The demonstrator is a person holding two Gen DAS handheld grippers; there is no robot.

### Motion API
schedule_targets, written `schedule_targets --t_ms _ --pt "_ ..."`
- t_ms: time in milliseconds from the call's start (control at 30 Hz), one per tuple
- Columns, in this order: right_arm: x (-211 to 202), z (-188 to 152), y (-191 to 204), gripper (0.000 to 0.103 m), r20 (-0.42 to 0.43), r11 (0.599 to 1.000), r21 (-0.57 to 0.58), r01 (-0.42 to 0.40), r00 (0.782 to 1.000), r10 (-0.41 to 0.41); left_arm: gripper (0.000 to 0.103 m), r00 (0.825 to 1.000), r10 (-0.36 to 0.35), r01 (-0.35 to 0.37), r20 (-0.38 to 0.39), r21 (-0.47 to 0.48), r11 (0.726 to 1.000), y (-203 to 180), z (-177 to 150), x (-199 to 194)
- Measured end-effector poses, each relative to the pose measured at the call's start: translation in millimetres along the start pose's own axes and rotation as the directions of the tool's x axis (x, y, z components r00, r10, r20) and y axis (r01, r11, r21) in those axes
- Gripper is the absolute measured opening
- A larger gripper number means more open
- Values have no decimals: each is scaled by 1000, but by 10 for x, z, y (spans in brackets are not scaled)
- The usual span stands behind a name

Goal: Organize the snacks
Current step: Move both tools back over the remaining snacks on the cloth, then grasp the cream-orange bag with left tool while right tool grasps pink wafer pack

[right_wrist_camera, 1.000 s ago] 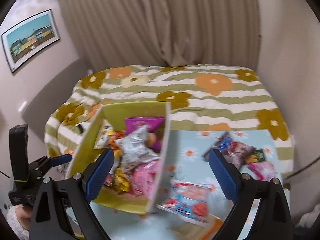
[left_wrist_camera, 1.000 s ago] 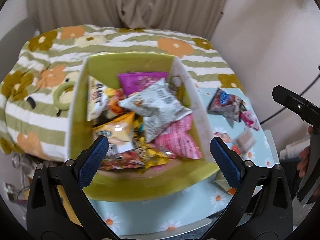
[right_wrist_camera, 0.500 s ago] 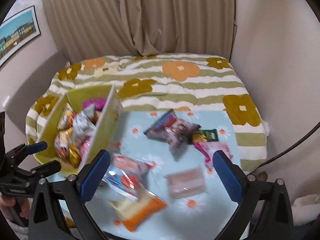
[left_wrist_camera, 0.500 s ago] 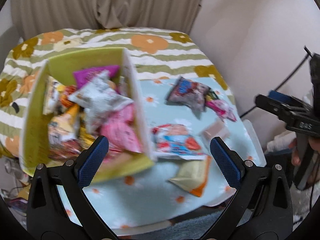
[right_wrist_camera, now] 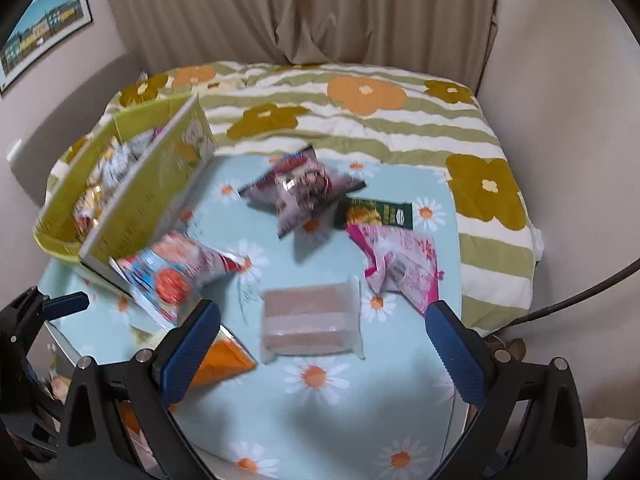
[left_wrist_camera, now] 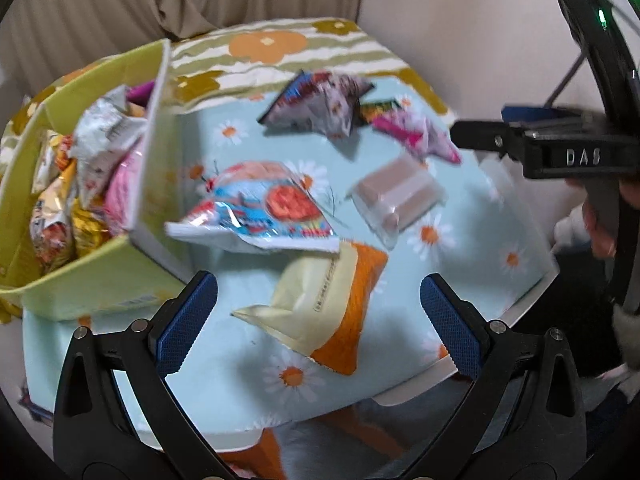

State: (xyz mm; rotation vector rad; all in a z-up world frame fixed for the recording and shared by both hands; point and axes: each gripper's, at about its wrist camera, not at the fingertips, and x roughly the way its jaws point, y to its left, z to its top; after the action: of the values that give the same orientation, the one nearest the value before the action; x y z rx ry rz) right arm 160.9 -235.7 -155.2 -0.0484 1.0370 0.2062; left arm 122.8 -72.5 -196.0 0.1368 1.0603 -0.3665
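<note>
Snacks lie loose on the daisy-print table [right_wrist_camera: 352, 412]: an orange-and-cream bag [left_wrist_camera: 328, 312], a blue-and-red bag [left_wrist_camera: 260, 208] touching the green box [left_wrist_camera: 100, 284], a clear-wrapped brown pack [right_wrist_camera: 312, 322], a pink bag [right_wrist_camera: 404, 268] and a grey-maroon bag [right_wrist_camera: 304, 192]. The left gripper [left_wrist_camera: 318, 320] and right gripper [right_wrist_camera: 322, 354] both hover spread wide, holding nothing. The box holds more packets.

Both the left gripper [left_wrist_camera: 318, 320] and the right gripper [right_wrist_camera: 322, 350] have black forked arms with silver screws, blue textured pads [left_wrist_camera: 188, 322], and raised "DAS" lettering on the right one's side.
</note>
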Motion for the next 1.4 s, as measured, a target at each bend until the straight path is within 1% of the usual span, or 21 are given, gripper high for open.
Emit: schedule_targets --t_ms 100,233,367,433,533,600,667,700,733,767,867,933,1000,1200,1333,1400 --pt "191 -111 -16 102 -12 1000 -19 -18 1000 18 101 999 10 -9 -32 40 999 -86 -71 224" --pt "417 -249 -14 102 -30 999 -20 -31 999 30 101 997 -1 5 -74 55 998 -157 -141 495" --pt "593 -351 26 102 -41 998 -36 -48 998 47 98 996 12 -5 -90 81 997 -209 -190 676" --pt "687 -388 44 102 -53 997 -41 -59 997 57 97 995 35 -27 -91 96 995 -226 -203 746" --pt "786 -416 61 102 -61 996 -41 -73 996 71 95 994 47 -37 -94 100 994 -226 -202 809" --pt "824 -414 88 102 -55 996 -51 -75 996 72 92 994 53 -44 -99 91 995 -201 -199 843" --pt "868 -402 120 102 -55 996 -59 -70 996 67 82 991 67 -59 -118 73 996 -151 -188 900" --pt "892 -394 126 102 -55 996 -60 -67 996 64 76 990 55 -47 -130 59 997 -121 -187 929" --pt "915 -390 144 102 -55 996 -62 -64 997 60 75 990 35 -31 -137 38 999 -89 -191 951" --pt "937 -384 157 102 -55 996 -64 -61 997 57 72 990 30 -27 -135 28 999 -75 -193 953" --pt "989 -357 174 102 -57 996 -64 -54 997 50 67 991 31 -28 -131 22 999 -57 -203 933" --pt "1019 -341 200 102 -59 996 -71 -45 997 41 66 991 12 -11 -135 4 1000 -33 -213 918" --pt "1038 -325 219 102 -63 996 -77 -37 997 33 66 990 -2 1 -140 -9 1000 -10 -232 899" --pt "1130 -275 277 102 -68 996 -93 -7 998 1 65 989 -12 8 -146 -27 1000 -5 -285 873" --pt "1227 -267 327 101 -75 992 -120 26 997 -36 65 989 -14 9 -147 -33 999 3 -308 862" --pt "1265 -277 352 99 -78 989 -137 51 995 -62 65 989 -14 10 -150 -32 999 4 -316 861"
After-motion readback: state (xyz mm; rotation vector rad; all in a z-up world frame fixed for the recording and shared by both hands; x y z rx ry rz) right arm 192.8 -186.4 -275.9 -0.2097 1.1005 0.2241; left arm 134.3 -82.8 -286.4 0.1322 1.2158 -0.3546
